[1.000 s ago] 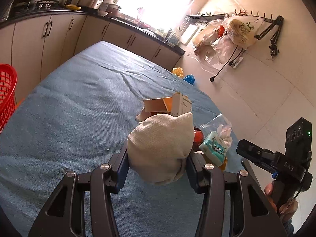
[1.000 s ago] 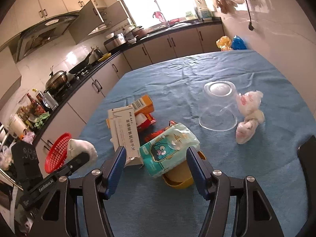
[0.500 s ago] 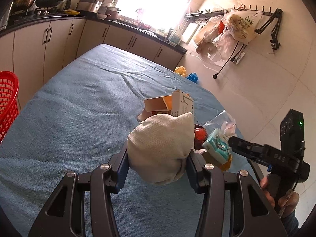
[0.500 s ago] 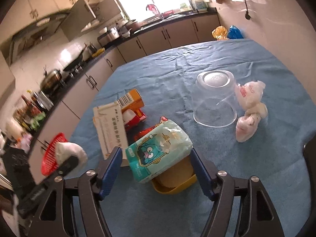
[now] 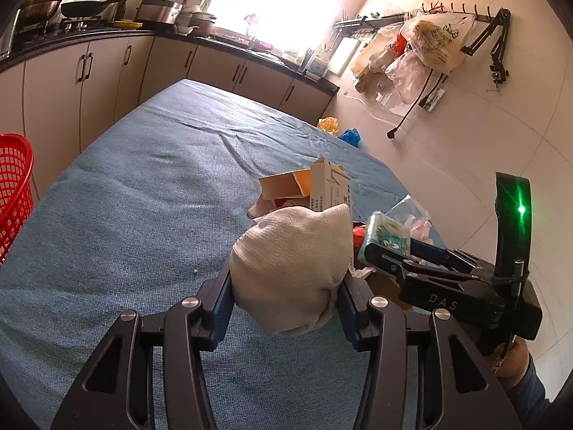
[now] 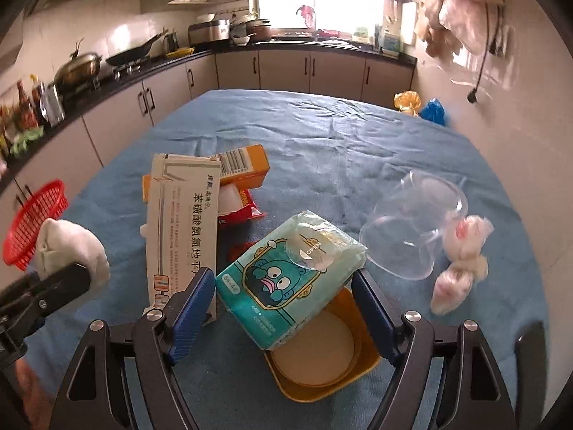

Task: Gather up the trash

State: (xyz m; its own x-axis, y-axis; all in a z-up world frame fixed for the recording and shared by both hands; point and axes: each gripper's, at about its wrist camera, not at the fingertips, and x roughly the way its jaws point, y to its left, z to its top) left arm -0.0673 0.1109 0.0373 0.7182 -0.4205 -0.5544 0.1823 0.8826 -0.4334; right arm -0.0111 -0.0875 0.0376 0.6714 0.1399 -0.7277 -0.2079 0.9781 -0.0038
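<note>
Two grippers work over the blue tablecloth (image 5: 136,193); red basket (image 5: 14,193) sits off its left edge — broad bare cloth lies between; left gripper (image 5: 286,299) pinches a white cloth wad (image 5: 292,268); right gripper (image 6: 283,302), jaws opening, brackets the teal tissue pack (image 6: 290,279) tilted on a yellow bowl (image 6: 322,369) — pads not touching it.

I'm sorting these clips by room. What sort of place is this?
Most likely a home kitchen: a wok sits on a gas stove, cabinets run under a dark countertop, and the trash lies on a blue-covered table.
</note>
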